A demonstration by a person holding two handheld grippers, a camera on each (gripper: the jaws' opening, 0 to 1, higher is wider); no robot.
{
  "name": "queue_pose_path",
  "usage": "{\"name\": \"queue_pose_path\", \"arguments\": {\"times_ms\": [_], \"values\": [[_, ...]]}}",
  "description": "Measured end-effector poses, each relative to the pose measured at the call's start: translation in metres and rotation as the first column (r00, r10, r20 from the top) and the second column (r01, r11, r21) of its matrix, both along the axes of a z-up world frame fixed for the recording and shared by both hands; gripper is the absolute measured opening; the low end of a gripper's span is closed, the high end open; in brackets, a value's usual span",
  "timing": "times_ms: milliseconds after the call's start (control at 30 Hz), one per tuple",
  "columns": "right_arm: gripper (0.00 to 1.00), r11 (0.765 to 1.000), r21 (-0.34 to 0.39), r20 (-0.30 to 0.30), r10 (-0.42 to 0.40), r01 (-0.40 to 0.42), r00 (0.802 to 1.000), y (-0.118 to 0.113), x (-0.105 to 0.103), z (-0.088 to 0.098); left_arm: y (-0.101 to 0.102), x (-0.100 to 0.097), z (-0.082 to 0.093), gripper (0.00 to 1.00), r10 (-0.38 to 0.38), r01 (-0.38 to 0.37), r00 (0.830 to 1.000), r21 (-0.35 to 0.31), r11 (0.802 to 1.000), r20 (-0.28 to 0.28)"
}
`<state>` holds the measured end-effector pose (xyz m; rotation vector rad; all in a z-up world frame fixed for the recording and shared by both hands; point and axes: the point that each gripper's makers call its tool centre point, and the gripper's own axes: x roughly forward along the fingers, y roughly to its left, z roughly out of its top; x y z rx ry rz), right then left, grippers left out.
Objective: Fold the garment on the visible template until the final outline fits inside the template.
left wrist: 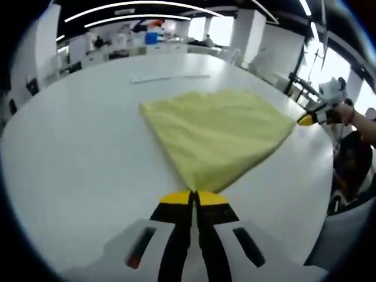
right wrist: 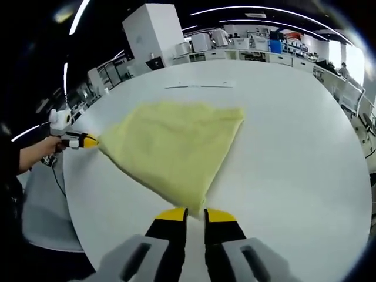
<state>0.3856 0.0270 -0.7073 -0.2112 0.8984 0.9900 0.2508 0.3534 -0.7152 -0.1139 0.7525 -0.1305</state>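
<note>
A yellow garment (left wrist: 217,132) lies flat on the round white table (left wrist: 70,147), folded into a rough triangle. My left gripper (left wrist: 194,197) is shut on its near corner, the yellow-tipped jaws pressed together. My right gripper (left wrist: 306,119) meets the cloth's right corner, held by a hand. In the right gripper view the garment (right wrist: 173,147) tapers to a point between the yellow tips of my right gripper (right wrist: 195,215), whose jaws stand slightly apart with white table showing between them. The left gripper (right wrist: 85,141) sits at the cloth's far left corner. A thin pale strip (left wrist: 170,77) (right wrist: 200,86) lies beyond the garment.
The table edge curves close to both grippers. A person's arm (left wrist: 359,124) and sleeve (right wrist: 29,155) reach in from the side. A grey chair (right wrist: 41,205) stands off the rim. Desks, shelving and a white pillar (right wrist: 150,32) line the far room.
</note>
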Motion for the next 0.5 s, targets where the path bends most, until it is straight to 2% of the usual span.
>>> {"name": "queue_pose_path", "arguments": {"times_ms": [133, 300, 500], "values": [[0.07, 1.0, 0.009, -0.012, 0.009, -0.009, 1.0, 0.0036, 0.0028, -0.0028, -0.0007, -0.0003, -0.0001, 0.0, 0.0, 0.0, 1.0, -0.001, 1.0, -0.003], [0.0, 1.0, 0.004, -0.018, 0.027, -0.027, 0.999, 0.004, 0.002, -0.0063, -0.0009, -0.0006, -0.0005, 0.0, 0.001, -0.001, 1.0, -0.002, 1.0, -0.005], [0.0, 0.999, 0.001, -0.02, 0.035, -0.035, 0.999, 0.0031, 0.0013, -0.0068, -0.0012, -0.0007, -0.0005, 0.0, -0.011, 0.011, 1.0, 0.008, 1.0, -0.007]]}}
